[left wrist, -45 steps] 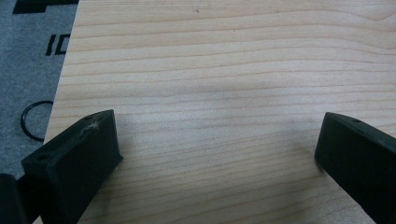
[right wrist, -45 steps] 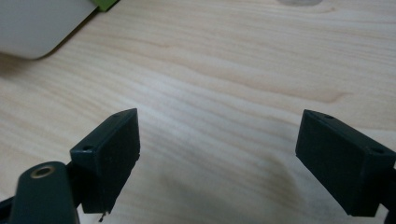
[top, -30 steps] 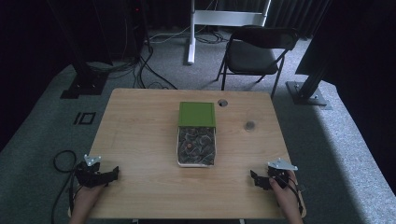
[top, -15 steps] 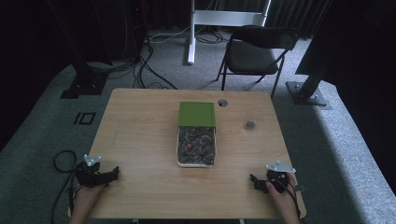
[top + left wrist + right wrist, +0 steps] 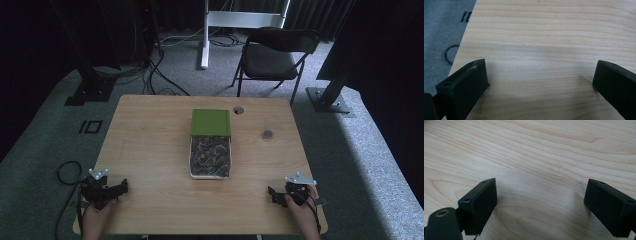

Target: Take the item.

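Right hand-held gripper (image 5: 274,194) sits a bit lower and closer to the near edge of the counter (image 5: 150,145) than a second ago; left hand-held gripper (image 5: 120,187) has not moved, box (image 5: 210,143) unchanged. Both hand-held grippers rest near the front corners of the counter, well apart from each other and from the box, jaws spread wide with nothing between them but bare wood, seen clearly in the left gripper view (image 5: 541,82) and right gripper view (image 5: 540,202). Box lies in the middle of the counter, green lid (image 5: 211,122) slid back over its far half, near half uncovered. Contents (image 5: 210,156) are a dark jumble, too small and blurred to name. Small round dark thing (image 5: 268,134) on the counter right of the box, cannot tell what it is; faint see-through shape around it, unclear. Round hole (image 5: 238,109) in the counter just beyond the lid. Forearms cut off at the bottom edge. Chair (image 5: 275,52) stands behind the counter, background very dark
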`<state>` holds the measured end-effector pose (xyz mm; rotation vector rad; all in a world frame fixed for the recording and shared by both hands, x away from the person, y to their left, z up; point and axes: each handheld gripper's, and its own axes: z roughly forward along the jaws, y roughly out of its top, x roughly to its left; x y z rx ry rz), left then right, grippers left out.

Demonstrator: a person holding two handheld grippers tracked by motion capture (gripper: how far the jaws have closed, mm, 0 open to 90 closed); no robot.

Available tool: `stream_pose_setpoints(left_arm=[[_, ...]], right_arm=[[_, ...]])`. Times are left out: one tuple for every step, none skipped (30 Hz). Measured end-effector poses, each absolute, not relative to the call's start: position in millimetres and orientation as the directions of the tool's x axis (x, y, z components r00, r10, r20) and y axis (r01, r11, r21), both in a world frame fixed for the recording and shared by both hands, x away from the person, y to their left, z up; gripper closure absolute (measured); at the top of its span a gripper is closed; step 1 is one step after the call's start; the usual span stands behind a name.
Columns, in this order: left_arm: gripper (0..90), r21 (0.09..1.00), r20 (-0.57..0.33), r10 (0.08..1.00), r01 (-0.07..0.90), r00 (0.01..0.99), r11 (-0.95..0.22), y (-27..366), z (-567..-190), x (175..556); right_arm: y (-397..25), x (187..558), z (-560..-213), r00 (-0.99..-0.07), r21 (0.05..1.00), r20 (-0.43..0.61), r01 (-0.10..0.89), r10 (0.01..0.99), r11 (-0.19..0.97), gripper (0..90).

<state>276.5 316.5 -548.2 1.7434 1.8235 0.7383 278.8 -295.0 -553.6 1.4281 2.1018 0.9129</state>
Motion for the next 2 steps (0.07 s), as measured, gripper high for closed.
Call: stream_pose_setpoints(left_arm=[[0.3, 0.689, 0.010, 0.997, 0.723, -0.072, 0.045, 313.5, -548.1, 275.1], [0.3, 0.690, 0.010, 0.996, 0.721, -0.087, 0.056, 312.0, -548.3, 275.0]], right_arm=[[-295.0, 278.8, -553.6, -0.371, 0.727, 0.008, 0.639, 0.928, 0.250, 11.4], [-295.0, 278.8, -553.6, -0.371, 0.727, 0.008, 0.640, 0.929, 0.250, 11.4]])
